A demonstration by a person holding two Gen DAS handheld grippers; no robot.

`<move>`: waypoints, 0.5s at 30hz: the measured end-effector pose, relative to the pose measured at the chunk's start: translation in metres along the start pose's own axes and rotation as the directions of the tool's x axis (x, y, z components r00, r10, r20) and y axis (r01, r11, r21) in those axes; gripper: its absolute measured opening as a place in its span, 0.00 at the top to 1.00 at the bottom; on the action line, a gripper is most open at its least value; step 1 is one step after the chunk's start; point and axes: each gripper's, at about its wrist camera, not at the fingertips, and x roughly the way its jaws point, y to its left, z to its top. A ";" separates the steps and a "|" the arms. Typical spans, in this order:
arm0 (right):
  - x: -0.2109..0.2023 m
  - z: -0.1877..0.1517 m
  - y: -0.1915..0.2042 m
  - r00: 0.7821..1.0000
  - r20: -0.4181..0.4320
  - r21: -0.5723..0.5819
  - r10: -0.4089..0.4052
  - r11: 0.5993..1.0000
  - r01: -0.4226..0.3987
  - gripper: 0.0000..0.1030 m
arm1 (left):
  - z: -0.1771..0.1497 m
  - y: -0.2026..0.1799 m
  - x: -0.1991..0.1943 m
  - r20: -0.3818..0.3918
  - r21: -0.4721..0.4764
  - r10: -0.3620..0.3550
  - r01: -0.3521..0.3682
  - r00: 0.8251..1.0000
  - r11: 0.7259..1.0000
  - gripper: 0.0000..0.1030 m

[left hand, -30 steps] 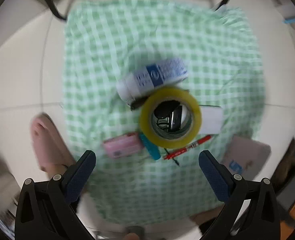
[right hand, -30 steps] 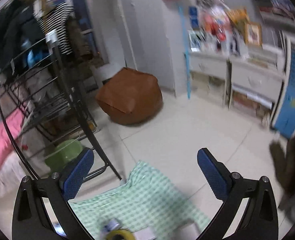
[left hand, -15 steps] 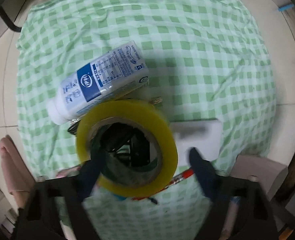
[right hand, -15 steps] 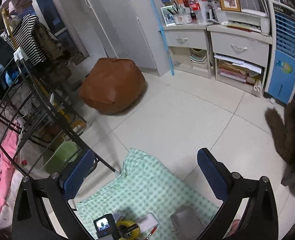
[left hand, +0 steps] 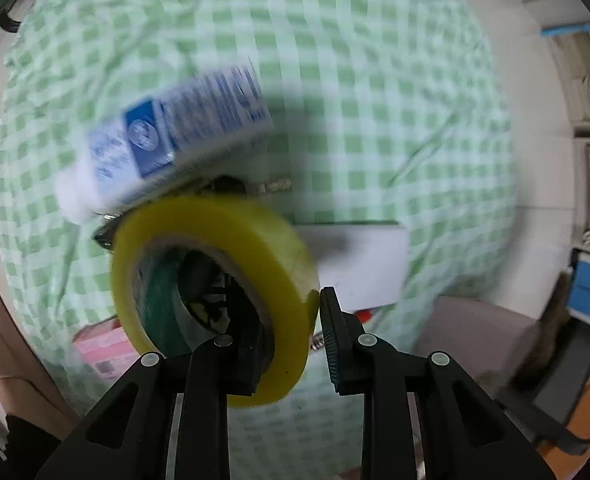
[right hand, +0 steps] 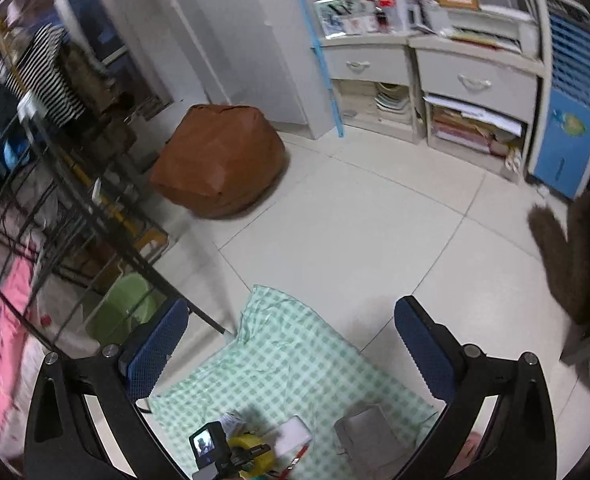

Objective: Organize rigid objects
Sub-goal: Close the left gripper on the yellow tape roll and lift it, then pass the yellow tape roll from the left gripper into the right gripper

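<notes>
The left tool (left hand: 291,344) is clamped on the tape roll (left hand: 215,288), one finger inside its core, one outside, above the checked cloth (left hand: 335,60). A bottle (left hand: 167,144) lies just behind. The right tool (right hand: 291,356) hangs with fingers apart over the floor (right hand: 355,220).

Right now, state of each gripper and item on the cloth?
left gripper: shut on the tape roll's wall, one finger inside the core.
yellow tape roll: tilted on edge, gripped.
white-and-blue bottle: lying on its side.
white box: lying flat.
right gripper: open, holding nothing, above the green checked cloth.
</notes>
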 end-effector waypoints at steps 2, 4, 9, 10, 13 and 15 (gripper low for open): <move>0.002 0.003 -0.003 1.000 -0.017 0.030 0.026 0.999 -0.026 0.00 | 0.001 0.014 -0.018 -0.005 -0.056 -0.066 0.065 0.998 0.996 0.80; 0.007 0.005 -0.007 0.997 -0.044 0.065 0.059 0.996 -0.056 0.00 | 0.003 0.025 -0.039 0.010 -0.070 -0.117 0.117 0.993 0.991 0.80; 0.042 -0.007 -0.015 0.941 -0.230 0.210 0.247 0.957 -0.200 0.00 | -0.003 0.008 -0.125 0.060 0.066 -0.263 0.259 0.963 0.964 0.80; 0.054 -0.015 -0.016 0.904 -0.288 0.268 0.315 0.933 -0.239 0.00 | -0.007 -0.004 -0.146 0.059 0.113 -0.332 0.324 0.942 0.939 0.80; 0.089 -0.045 -0.019 0.715 -0.416 0.492 0.562 0.800 -0.343 0.00 | -0.026 -0.032 -0.199 0.032 0.223 -0.493 0.474 0.870 0.851 0.80; 0.107 -0.069 -0.020 0.580 -0.430 0.640 0.691 0.687 -0.344 0.00 | -0.043 -0.048 -0.227 0.015 0.296 -0.568 0.539 0.823 0.788 0.80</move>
